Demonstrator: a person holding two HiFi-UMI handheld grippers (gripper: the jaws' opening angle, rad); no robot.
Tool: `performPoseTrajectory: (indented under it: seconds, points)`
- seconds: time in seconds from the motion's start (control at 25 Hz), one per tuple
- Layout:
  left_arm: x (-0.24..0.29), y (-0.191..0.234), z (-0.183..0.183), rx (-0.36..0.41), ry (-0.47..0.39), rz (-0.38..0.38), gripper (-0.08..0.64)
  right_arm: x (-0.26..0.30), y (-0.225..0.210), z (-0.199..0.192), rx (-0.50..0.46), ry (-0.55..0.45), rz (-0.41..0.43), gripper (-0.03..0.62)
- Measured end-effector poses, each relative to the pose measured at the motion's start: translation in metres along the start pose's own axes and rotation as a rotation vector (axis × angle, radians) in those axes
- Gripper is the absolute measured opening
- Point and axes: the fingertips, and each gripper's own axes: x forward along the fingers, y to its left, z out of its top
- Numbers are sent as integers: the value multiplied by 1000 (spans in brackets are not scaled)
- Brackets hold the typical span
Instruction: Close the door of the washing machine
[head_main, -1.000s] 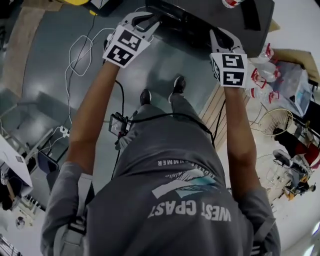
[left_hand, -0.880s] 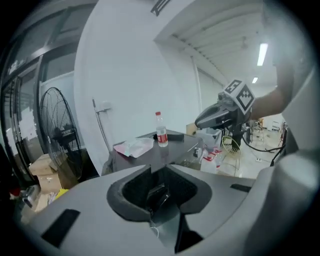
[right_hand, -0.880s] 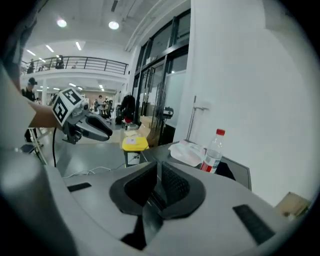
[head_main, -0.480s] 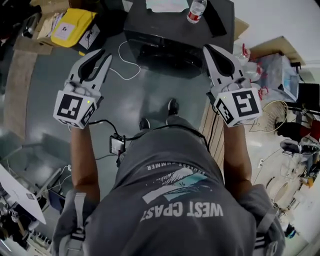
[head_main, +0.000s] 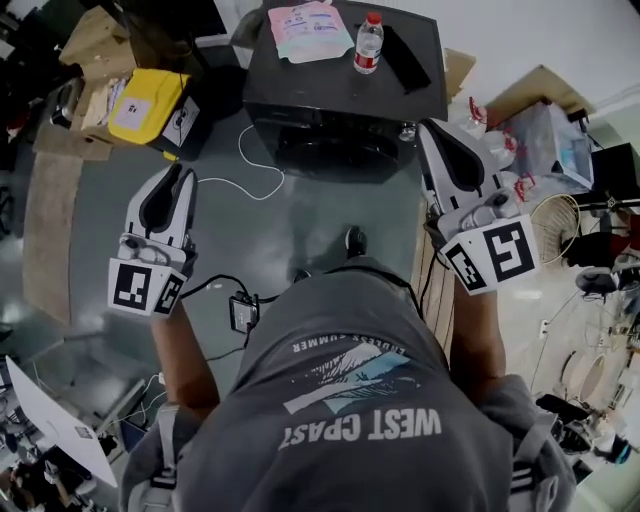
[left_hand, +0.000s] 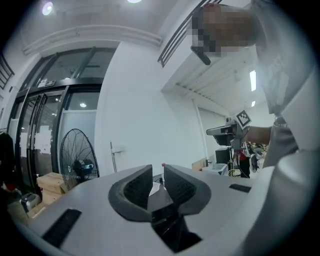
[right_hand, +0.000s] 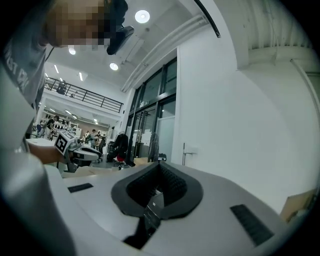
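The washing machine (head_main: 340, 120) stands on the floor at the far centre, its dark front toward the person. Its round door (head_main: 335, 150) looks flush with that front, but the dark surface makes this hard to confirm. On its top are a bottle (head_main: 368, 43) and a pink paper (head_main: 310, 30).

The right gripper (head_main: 430, 128) is near the machine's right corner, not touching it, with its jaws closed together and empty. The left gripper (head_main: 183, 172) is well apart on the left. Its jaws have just been closing, and a narrow gap remains with nothing in it. A yellow box (head_main: 145, 105) lies at the far left.
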Motion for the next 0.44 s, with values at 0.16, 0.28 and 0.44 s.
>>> performPoseTrajectory:
  seconds: [0.16,0.28,0.44]
  points:
    - [-1,-5,2,6,-1,-21,81,-9,1,2,2,-4,-21,28]
    - [1,-8,1,2,-1,-25,81,-13,-3,-2,10,3,-34,28]
    - [2,-10,0,0,0,-27,81,-16,-5,-5,11,10,-42,28]
